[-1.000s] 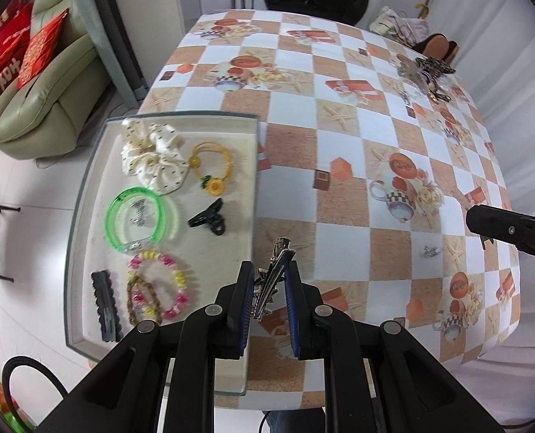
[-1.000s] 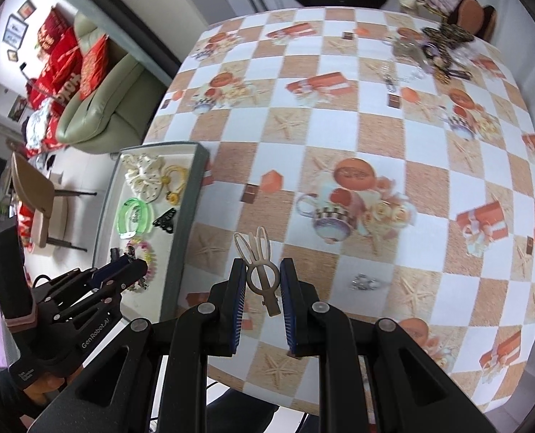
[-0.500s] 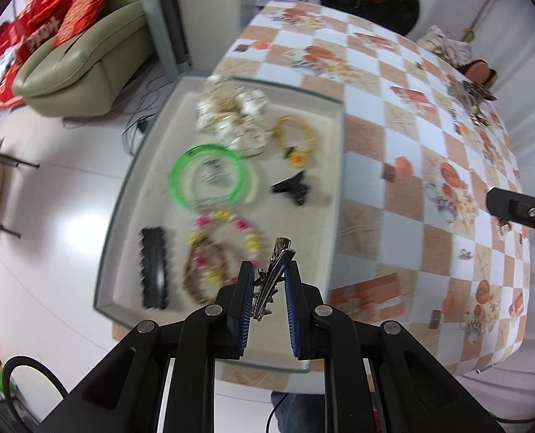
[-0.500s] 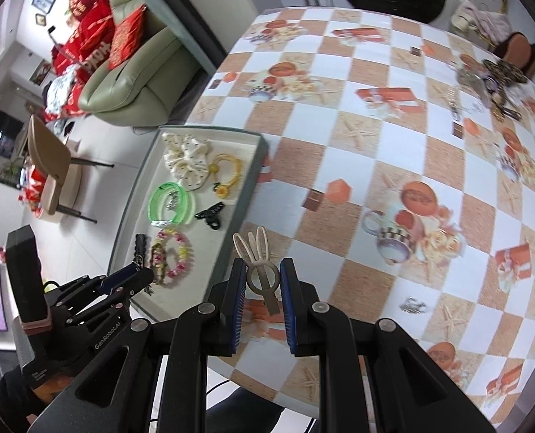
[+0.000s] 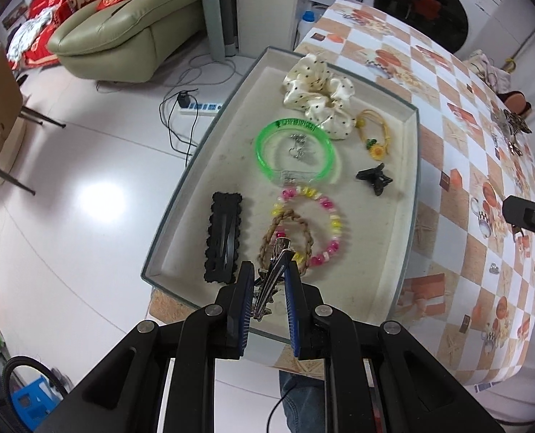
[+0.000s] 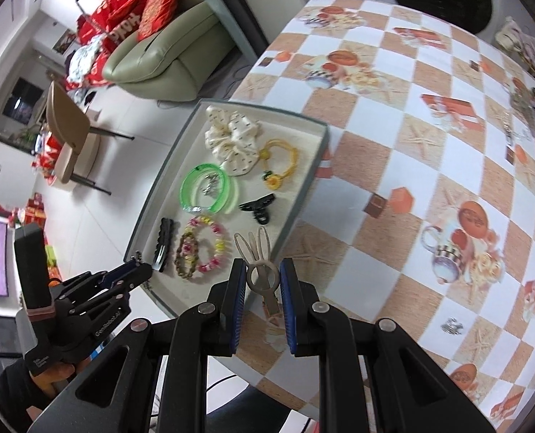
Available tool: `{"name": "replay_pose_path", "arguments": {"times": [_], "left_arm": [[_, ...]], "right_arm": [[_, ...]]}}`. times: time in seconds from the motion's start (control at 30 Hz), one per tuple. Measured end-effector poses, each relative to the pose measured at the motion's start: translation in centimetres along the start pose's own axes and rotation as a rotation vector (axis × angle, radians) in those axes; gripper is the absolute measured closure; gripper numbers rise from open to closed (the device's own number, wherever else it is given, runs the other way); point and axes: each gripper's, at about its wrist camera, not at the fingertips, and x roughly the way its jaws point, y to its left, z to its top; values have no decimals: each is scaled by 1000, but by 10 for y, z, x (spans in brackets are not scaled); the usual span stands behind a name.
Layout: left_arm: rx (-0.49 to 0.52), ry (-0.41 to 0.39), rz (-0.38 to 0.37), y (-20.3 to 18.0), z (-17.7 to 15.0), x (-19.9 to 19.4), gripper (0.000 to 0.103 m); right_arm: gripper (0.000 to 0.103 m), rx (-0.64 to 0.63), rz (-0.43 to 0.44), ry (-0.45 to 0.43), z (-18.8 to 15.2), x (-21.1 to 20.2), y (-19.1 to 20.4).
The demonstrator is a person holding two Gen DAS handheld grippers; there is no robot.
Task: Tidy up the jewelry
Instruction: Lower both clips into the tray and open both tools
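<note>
My left gripper (image 5: 267,270) is shut on a silver metal hair clip (image 5: 272,274) and holds it above the near end of the grey tray (image 5: 195,166). The tray holds a cream scrunchie (image 5: 318,97), a green bangle (image 5: 296,149), a yellow flower hair tie (image 5: 375,137), a black claw clip (image 5: 375,178), a beaded bracelet (image 5: 321,223), a braided band (image 5: 285,238) and a black snap clip (image 5: 224,238). My right gripper (image 6: 263,270) is shut on a beige bunny-ear clip (image 6: 258,263) above the tray's near right edge (image 6: 303,198).
The tray sits at the left edge of a checkered tablecloth (image 6: 429,144). A pile of loose jewelry (image 6: 534,112) lies at the far right, and a small silver piece (image 6: 451,324) lies near the front. A sofa (image 5: 123,32) and a chair (image 5: 0,108) stand beyond.
Both grippers have moved left, toward the tray, each still holding its clip. My left gripper now hangs over the tray's near end; the right has come over the tray's edge.
</note>
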Motion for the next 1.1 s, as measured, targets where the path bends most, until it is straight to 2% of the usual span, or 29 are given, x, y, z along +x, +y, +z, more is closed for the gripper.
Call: {"name": "replay_pose_path", "arguments": {"times": [0.37, 0.77, 1.1], "left_arm": [[-30, -2, -17, 4, 5, 18, 81], [-57, -39, 3, 16, 42, 38, 81], [-51, -43, 15, 15, 57, 56, 81]], "right_arm": [[82, -71, 15, 57, 9, 42, 25], [82, -71, -5, 32, 48, 60, 16], [82, -55, -2, 47, 73, 88, 16]]}}
